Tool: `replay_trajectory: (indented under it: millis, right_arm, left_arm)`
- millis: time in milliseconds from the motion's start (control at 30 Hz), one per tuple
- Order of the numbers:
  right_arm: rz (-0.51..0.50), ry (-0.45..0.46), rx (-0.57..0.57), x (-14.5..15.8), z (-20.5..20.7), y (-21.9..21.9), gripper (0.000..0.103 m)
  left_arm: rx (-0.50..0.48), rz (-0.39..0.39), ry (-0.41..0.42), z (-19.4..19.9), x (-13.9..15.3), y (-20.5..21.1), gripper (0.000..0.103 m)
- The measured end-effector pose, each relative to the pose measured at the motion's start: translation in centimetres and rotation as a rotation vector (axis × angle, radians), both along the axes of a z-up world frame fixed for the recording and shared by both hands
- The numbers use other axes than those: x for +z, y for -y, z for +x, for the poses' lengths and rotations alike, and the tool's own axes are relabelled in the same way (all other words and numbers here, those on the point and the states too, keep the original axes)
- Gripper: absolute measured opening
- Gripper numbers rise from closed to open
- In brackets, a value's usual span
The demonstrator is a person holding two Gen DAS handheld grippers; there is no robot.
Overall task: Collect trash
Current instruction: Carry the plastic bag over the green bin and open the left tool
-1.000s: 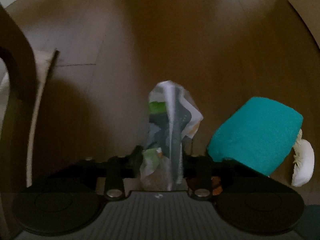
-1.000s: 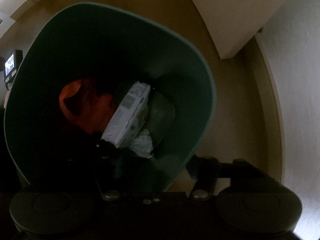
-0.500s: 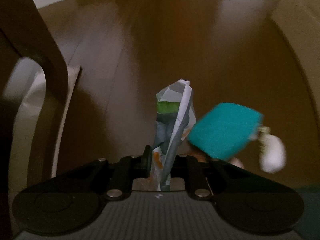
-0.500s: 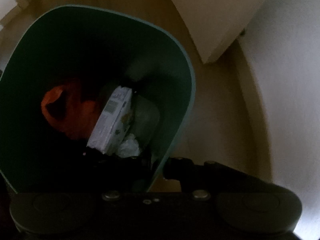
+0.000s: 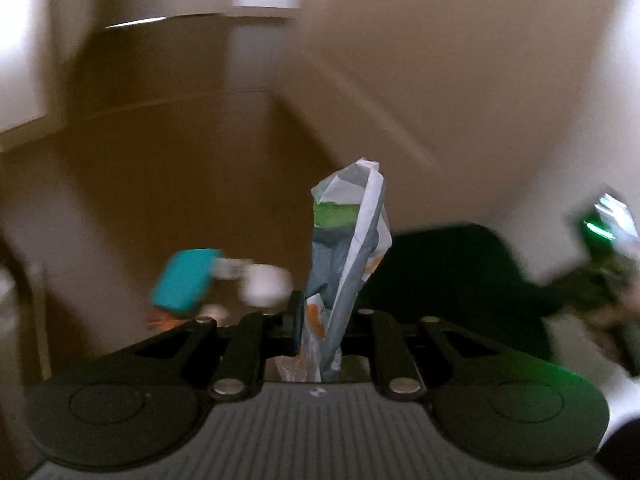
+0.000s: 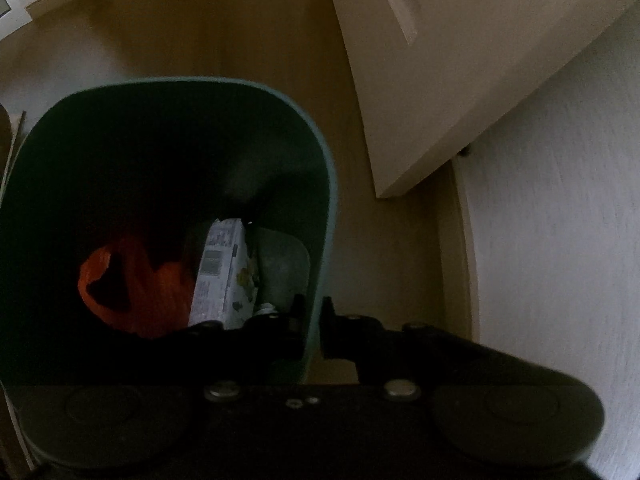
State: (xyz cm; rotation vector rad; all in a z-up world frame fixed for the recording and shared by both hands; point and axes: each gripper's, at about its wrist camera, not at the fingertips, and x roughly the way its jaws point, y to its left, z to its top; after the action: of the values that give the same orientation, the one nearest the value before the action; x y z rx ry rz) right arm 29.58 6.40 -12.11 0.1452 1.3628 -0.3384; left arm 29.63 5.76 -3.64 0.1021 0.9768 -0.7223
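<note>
My left gripper (image 5: 324, 320) is shut on a crumpled grey, white and green wrapper (image 5: 344, 240) that stands up between its fingers, held in the air above the brown floor. My right gripper (image 6: 314, 320) is shut on the near right rim of a dark green trash bin (image 6: 324, 184); one finger is inside the wall, the other outside. Inside the bin lie an orange bag (image 6: 132, 284), a white printed carton (image 6: 220, 272) and some crumpled paper. The bin also shows in the left wrist view as a dark blurred shape (image 5: 452, 272) to the right of the wrapper.
A teal slipper with a white piece (image 5: 188, 280) lies on the floor at left, blurred. A pale door (image 6: 440, 60) and a white wall (image 6: 560, 240) stand right of the bin. The other hand-held device (image 5: 612, 240) shows a green light at far right.
The left gripper has swung up and to the right with the wrapper; the teal slipper slid from right to left in view and the bin came into view. The right gripper has closed on the bin rim.
</note>
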Motion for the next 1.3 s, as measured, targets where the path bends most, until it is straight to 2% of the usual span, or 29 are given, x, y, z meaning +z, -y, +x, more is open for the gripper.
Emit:
replay_trajectory:
  millis: [100,167,200,367,433,533,633,733,767,833,867,900,1067,1167,1300]
  right_arm:
    - [0.002,0.0,-0.009,0.1,-0.4,0.1,0.003]
    - [0.012,-0.016,-0.019,0.3,-0.5,0.3,0.004]
    - [0.009,-0.03,-0.014,0.3,-0.5,0.1,0.004]
    - [0.013,-0.1,-0.006,0.3,0.1,-0.3,0.005]
    - [0.016,-0.114,-0.002,0.2,0.3,-0.4,0.005]
    - [0.018,-0.124,-0.02,0.2,0.5,-0.3,0.005]
    - [0.025,-0.134,-0.05,0.5,1.2,-0.4,0.005]
    - [0.011,-0.148,-0.055,0.6,1.8,-0.8,0.005]
    - [0.008,-0.153,-0.053,0.6,1.9,-1.0,0.005]
    - [0.004,-0.168,-0.061,0.7,2.3,-1.2,0.006]
    - [0.005,-0.178,-0.073,0.6,2.3,-1.4,0.006]
    - [0.009,-0.189,-0.091,0.6,2.5,-1.3,0.006]
    - [-0.006,-0.223,-0.13,0.6,4.1,-1.7,0.005]
    - [-0.01,-0.231,-0.158,0.9,5.2,-1.7,0.005]
    - [-0.018,-0.239,-0.176,1.3,6.5,-1.5,0.005]
  left_arm:
    - [-0.146,0.042,-0.029,-3.2,-0.2,5.1,0.014]
    - [-0.188,0.085,-0.06,-4.0,-1.6,7.6,0.013]
    - [-0.196,0.096,-0.101,-4.1,-2.5,8.9,0.013]
    - [-0.197,0.187,-0.209,-4.1,-6.7,12.6,0.013]
    - [-0.168,0.225,-0.256,-4.0,-8.3,13.4,0.014]
    - [-0.107,0.249,-0.362,-2.9,-10.7,13.4,0.014]
    - [-0.076,0.271,-0.396,-2.4,-11.7,13.4,0.014]
    - [-0.072,0.289,-0.397,-2.1,-11.6,13.6,0.021]
    - [-0.07,0.295,-0.408,-1.9,-11.6,13.6,0.027]
    - [-0.073,0.294,-0.424,-1.7,-11.6,13.2,0.047]
    - [-0.074,0.295,-0.422,-1.6,-11.5,13.0,0.063]
    - [-0.074,0.294,-0.418,-1.6,-11.3,12.8,0.073]
    - [-0.106,0.247,-0.478,-0.7,-9.5,11.6,0.073]
    - [-0.107,0.208,-0.477,0.1,-7.0,9.4,0.073]
    - [-0.028,0.166,-0.481,1.3,-4.2,5.0,0.073]
